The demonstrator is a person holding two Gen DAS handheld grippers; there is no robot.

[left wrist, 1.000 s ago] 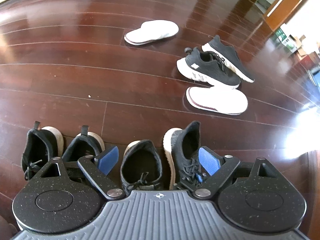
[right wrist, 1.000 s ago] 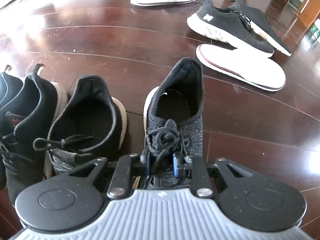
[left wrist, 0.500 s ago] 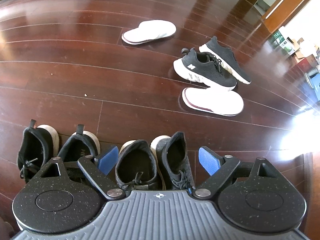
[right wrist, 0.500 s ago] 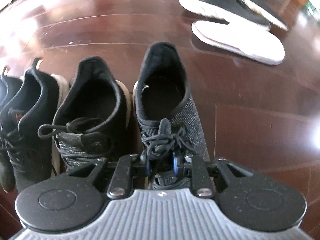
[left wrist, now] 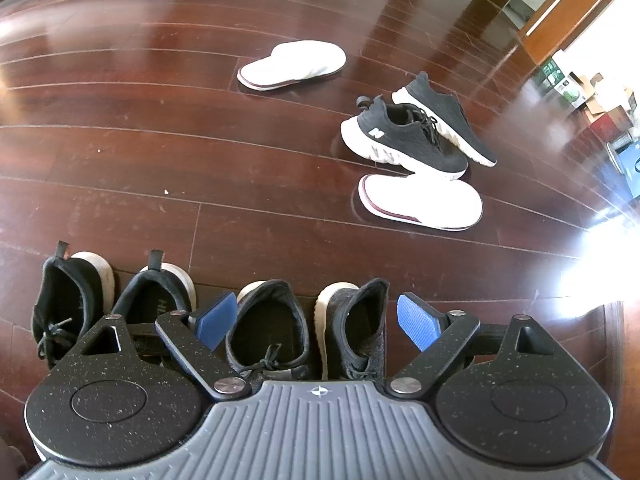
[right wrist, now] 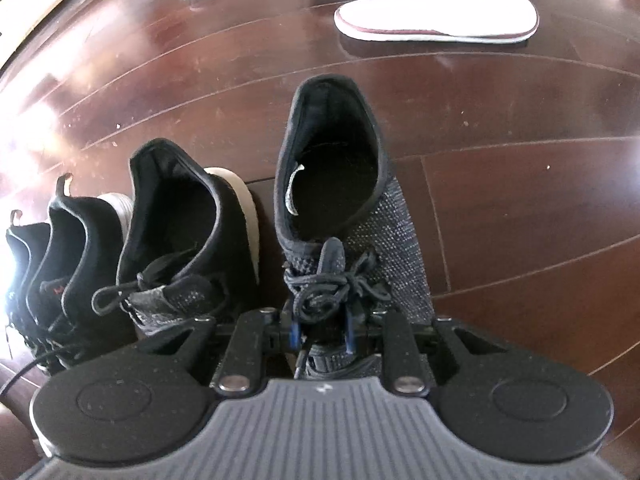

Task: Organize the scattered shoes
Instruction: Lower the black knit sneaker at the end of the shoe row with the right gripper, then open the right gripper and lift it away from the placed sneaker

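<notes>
Four dark sneakers stand in a row at 6 o'clock, heels outward; two black sneakers and white slippers lie scattered toward 1 o'clock.

On the wooden floor: 6 black sneakers (4 lined up in a row) and 2 white slippers.

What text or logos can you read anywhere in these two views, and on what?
"N": white logo on the side of the nearer black sneaker out on the floor.
"HI...": pale letters on the insole of the second shoe from the left in the row, cut off by the left gripper.
Orange mark inside a shoe at the row's left: too blurred to read.
Boxes by the wall: print too small.
</notes>
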